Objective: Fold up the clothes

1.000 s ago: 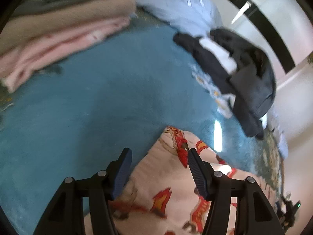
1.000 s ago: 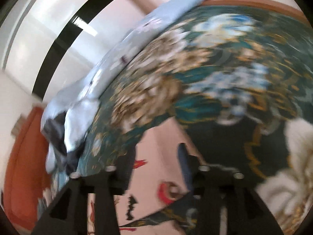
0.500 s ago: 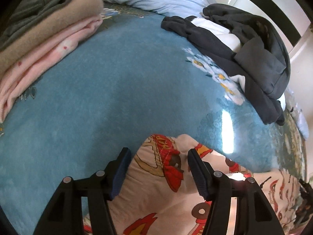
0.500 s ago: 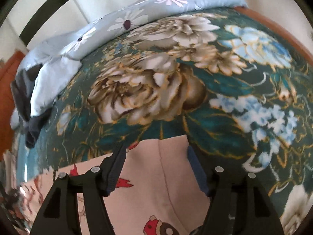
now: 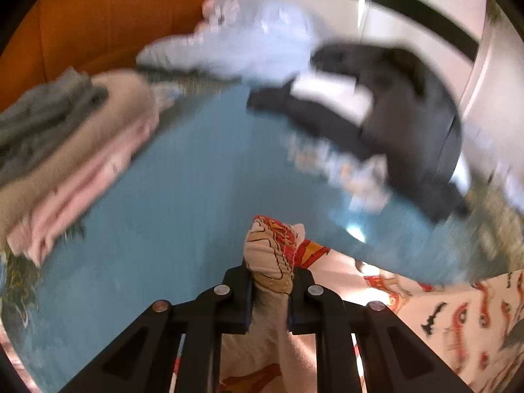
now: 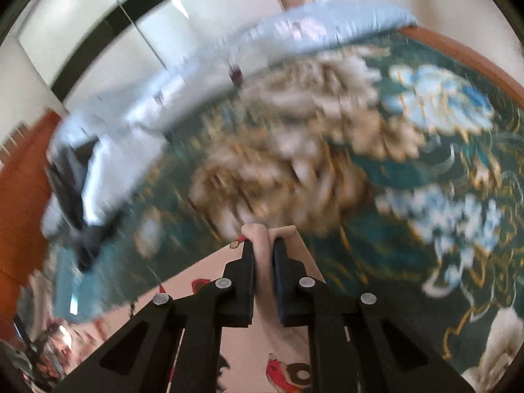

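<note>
A cream garment (image 5: 458, 324) printed with red cartoon cars lies on the bed. My left gripper (image 5: 270, 275) is shut on a bunched corner of it (image 5: 270, 252) above the teal blanket (image 5: 183, 216). My right gripper (image 6: 263, 249) is shut on another edge of the same garment (image 6: 258, 232), pinched into a thin fold, with the rest of the garment (image 6: 203, 278) trailing down to the left over the floral bedspread (image 6: 409, 170). Both views are blurred by motion.
A stack of folded grey, beige and pink clothes (image 5: 65, 150) sits at the left. A dark grey and white garment pile (image 5: 386, 114) lies at the far right, a pale blue quilt (image 5: 255, 46) behind it. An orange headboard (image 5: 98, 16) stands at the back.
Both grippers were open over the garment's edges; they have now shut on the cloth and lifted it. The views swing upward with strong blur.
</note>
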`<state>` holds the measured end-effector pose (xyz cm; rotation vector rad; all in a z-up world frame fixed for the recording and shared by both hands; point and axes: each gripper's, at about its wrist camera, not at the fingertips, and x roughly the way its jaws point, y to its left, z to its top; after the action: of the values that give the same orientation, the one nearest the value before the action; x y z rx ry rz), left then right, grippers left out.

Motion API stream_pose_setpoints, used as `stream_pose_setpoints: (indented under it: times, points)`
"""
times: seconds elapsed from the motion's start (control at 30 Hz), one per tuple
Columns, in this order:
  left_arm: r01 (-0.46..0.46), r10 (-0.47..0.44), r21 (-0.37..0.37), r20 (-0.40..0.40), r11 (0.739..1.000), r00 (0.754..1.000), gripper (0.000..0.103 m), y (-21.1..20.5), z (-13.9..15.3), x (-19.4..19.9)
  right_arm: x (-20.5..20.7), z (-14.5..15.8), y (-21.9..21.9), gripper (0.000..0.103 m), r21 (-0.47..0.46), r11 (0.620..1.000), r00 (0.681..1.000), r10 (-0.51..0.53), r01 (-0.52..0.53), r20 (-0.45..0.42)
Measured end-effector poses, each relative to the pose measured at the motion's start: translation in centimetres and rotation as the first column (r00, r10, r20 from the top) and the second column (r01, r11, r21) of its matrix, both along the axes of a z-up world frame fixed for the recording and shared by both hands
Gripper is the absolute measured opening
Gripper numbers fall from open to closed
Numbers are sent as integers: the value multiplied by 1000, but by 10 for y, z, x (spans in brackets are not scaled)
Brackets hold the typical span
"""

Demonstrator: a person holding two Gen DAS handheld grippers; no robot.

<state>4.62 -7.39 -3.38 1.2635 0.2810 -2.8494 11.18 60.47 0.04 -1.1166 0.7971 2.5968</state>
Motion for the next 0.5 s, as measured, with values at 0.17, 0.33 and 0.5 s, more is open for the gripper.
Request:
stream_pose_setpoints:
  times: [0.17, 0.33, 0.5]
  points:
    - [-55, 55, -26, 10, 998, 998, 16, -11, 7, -44, -35, 23, -9, 10, 33, 999, 998, 0, 2, -69]
    - [-132, 129, 12, 129, 991, 983, 16, -22, -29, -73, -82, -4, -24, 10, 46, 999, 1000, 8, -8, 19]
    - [-153, 126, 124, 205, 980, 971, 23, -34, -51, -70, -95, -27, -28, 13, 54, 998, 997, -20, 16, 81]
